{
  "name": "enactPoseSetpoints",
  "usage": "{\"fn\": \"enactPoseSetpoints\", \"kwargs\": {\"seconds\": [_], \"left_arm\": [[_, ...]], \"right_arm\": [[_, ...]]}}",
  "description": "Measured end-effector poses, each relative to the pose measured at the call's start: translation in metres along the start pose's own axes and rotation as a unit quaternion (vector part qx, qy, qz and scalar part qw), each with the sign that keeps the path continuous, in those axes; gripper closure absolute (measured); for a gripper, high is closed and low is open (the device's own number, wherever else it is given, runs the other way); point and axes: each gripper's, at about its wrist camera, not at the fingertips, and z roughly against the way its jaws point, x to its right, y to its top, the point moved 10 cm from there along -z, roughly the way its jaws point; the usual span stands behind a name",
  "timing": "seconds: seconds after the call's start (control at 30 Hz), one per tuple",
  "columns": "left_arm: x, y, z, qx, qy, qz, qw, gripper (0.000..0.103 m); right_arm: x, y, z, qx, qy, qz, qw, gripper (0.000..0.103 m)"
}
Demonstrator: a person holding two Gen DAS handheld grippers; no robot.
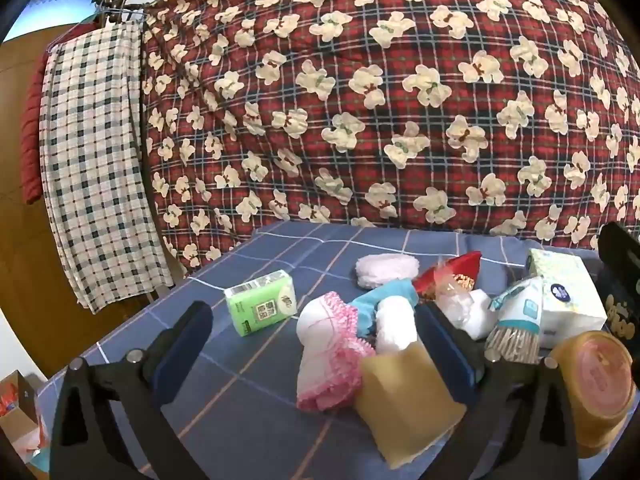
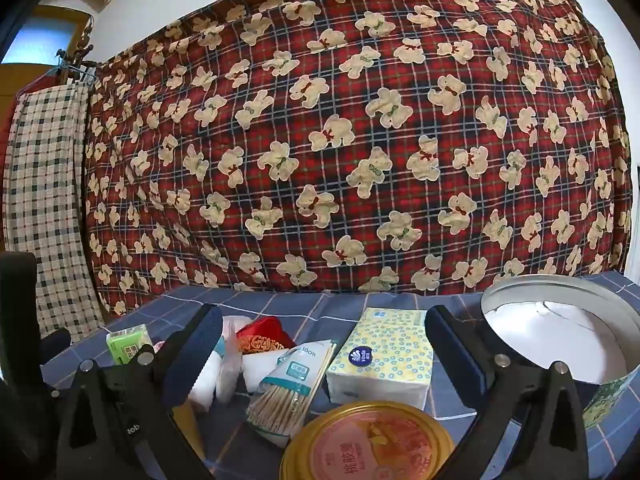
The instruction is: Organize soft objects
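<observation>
Nearest, both grippers hover over the blue checked table with fingers spread wide, gripping nothing. Between the left gripper (image 1: pixel 316 344) fingers lie a yellow sponge (image 1: pixel 404 396) and a pink-frilled cloth (image 1: pixel 328 348). Between the right gripper (image 2: pixel 324 352) fingers sit a gold-lidded tin (image 2: pixel 372 444), a swab pack (image 2: pixel 292 388) and a tissue pack (image 2: pixel 384 356). Further in, a green tissue pack (image 1: pixel 262 302) lies alone toward the left edge, a fluffy pink puff (image 1: pixel 386 270) and red pouch (image 1: pixel 452 276) mid-table. An empty round box (image 2: pixel 560 340) stands at the right edge. Behind hangs a bear-print quilt (image 2: pixel 360 140).
</observation>
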Motion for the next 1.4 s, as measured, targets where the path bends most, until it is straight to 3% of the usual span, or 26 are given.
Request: {"fn": "enactPoseSetpoints", "kwargs": {"seconds": [0.4,0.6,0.87,1.4], "left_arm": [[-0.007,-0.003,0.0,-0.011,-0.007,0.02,0.9997,0.0],[-0.004,-0.001,0.004,0.003,-0.02,0.024,0.9995,0.0],[0.001,0.0,0.007,0.009,-0.042,0.02,0.9989,0.0],[0.007,0.0,0.006,0.009,-0.045,0.015,0.9988,0.0]], "right_arm": [[-0.001,0.0,0.0,-0.003,0.001,-0.001,1.0,0.0],[-0.002,0.0,-0.001,-0.002,-0.002,0.001,1.0,0.0],[0.019,-0.003,-0.005,-0.013,-0.051,-0.01,0.999,0.0],[0.018,-0.007,-0.007,-0.021,-0.042,-0.014,0.999,0.0]]}}
